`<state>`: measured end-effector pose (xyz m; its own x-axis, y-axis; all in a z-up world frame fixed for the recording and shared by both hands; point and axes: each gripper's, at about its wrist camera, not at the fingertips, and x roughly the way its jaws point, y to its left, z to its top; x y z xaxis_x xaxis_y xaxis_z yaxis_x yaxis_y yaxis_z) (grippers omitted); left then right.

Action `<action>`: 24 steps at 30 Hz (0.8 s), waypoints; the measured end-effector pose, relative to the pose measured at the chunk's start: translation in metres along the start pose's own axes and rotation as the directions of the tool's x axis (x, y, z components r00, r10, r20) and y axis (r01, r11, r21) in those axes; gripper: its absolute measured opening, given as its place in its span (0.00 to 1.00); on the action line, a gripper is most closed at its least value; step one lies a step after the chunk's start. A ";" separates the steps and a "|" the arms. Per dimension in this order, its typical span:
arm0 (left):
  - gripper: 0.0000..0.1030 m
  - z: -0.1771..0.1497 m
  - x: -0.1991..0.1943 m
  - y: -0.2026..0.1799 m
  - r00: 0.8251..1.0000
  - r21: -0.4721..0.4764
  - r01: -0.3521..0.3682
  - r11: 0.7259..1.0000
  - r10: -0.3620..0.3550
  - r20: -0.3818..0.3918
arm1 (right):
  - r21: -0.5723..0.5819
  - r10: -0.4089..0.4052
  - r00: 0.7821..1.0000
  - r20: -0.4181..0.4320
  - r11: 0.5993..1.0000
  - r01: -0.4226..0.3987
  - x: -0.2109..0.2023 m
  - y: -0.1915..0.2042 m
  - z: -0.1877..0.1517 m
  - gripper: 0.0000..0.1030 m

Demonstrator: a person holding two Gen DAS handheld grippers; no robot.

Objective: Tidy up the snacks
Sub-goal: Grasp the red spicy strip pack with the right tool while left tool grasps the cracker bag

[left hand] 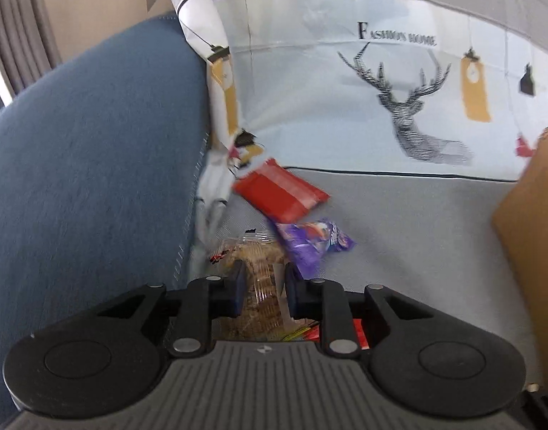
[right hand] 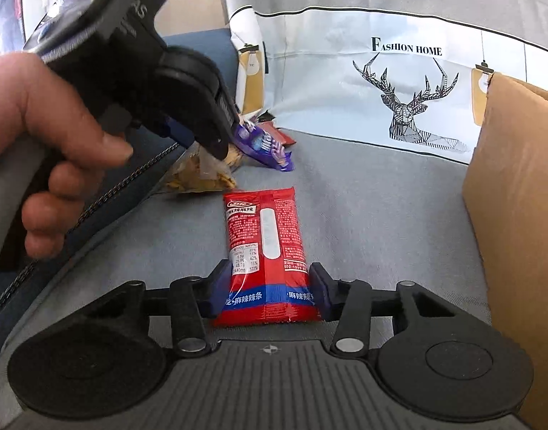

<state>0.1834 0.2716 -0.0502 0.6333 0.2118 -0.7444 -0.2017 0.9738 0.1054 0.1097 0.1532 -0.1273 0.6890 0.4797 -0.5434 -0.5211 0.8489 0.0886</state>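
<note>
My left gripper [left hand: 262, 281] is shut on a clear bag of brown biscuits [left hand: 261, 256] lying on the grey sofa seat; it also shows in the right wrist view [right hand: 202, 173] under the left gripper [right hand: 216, 143]. A purple snack pack [left hand: 311, 240] lies just beyond, and a red packet [left hand: 279, 193] behind it. My right gripper [right hand: 270, 288] has its jaws around the near end of a red spicy-strip packet [right hand: 265, 247], the fingers touching its sides. The purple pack [right hand: 265, 147] lies further back.
A brown cardboard box [right hand: 517, 193] stands at the right, also in the left wrist view [left hand: 532, 236]. A blue sofa armrest [left hand: 94, 161] rises at the left. A deer-print "Fashion Home" cover [right hand: 399, 82] drapes the sofa back.
</note>
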 end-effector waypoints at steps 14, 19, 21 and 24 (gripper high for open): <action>0.25 -0.080 -0.083 0.020 0.931 -0.290 0.264 0.920 -0.322 -0.174 | 0.021 0.069 0.982 -0.174 0.998 -0.066 -0.080 -0.008 -0.026 0.47; 0.33 -0.094 -0.100 0.037 0.927 -0.402 0.284 0.871 -0.357 -0.118 | 0.033 0.072 0.978 -0.197 0.997 -0.066 -0.101 -0.006 -0.036 0.51; 0.35 -0.095 -0.103 0.041 0.931 -0.442 0.279 0.853 -0.354 -0.094 | 0.029 0.076 0.977 -0.199 0.997 -0.071 -0.104 -0.006 -0.037 0.51; 0.44 -0.093 -0.102 0.038 0.934 -0.463 0.259 0.848 -0.341 -0.103 | 0.011 0.076 0.977 -0.197 0.997 -0.076 -0.104 -0.004 -0.039 0.59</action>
<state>0.0417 0.2789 -0.0318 0.5834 -0.1433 -0.7995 -0.3531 0.8417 -0.4085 0.0210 0.0909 -0.1034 0.5344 0.4899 -0.6888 -0.5659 0.8127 0.1389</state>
